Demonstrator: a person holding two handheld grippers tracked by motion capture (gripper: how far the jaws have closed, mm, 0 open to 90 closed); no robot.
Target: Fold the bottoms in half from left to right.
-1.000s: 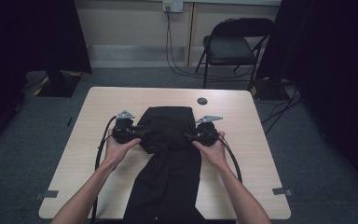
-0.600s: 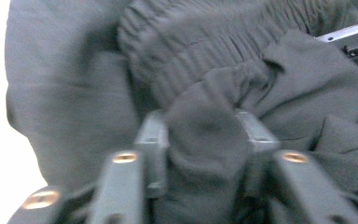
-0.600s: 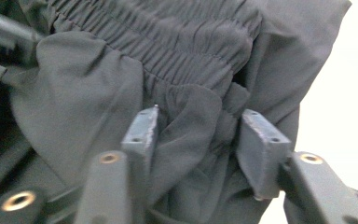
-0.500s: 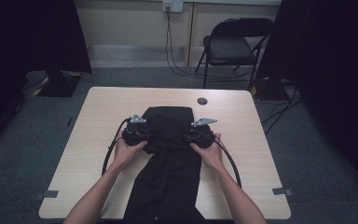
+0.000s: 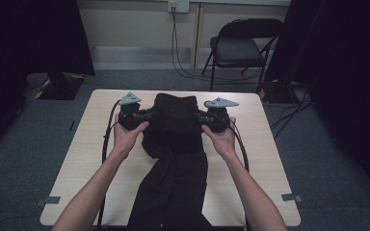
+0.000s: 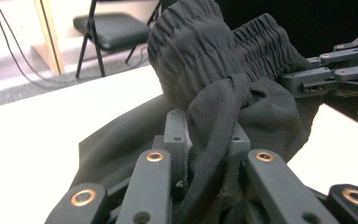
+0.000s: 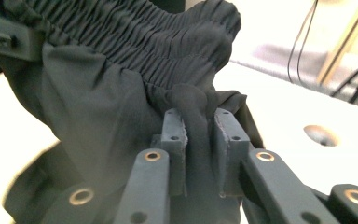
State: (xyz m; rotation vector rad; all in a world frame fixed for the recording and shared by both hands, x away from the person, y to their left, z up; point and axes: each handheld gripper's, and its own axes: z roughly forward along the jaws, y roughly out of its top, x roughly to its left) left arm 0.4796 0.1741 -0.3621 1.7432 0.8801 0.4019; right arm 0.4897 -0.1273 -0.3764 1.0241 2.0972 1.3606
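A pair of black trousers with an elastic waistband lies lengthwise on the light wooden table. Its legs run toward the near edge. My left gripper pinches a fold of cloth at the waist's left side, and the fabric is squeezed between its pads. My right gripper holds the waist's right side the same way. Both pairs of jaws have just been closing on the cloth. The waistband hangs raised and bunched between the two grippers, off the tabletop.
A folding chair stands behind the table, and cables hang from a wall socket. A round hole sits in the tabletop beyond the right gripper. Black curtains flank both sides. Bare tabletop lies left and right of the trousers.
Both hands moved inward onto the waist's sides, the jaws closed on the cloth, and the grippers rose, lifting and bunching the waistband.
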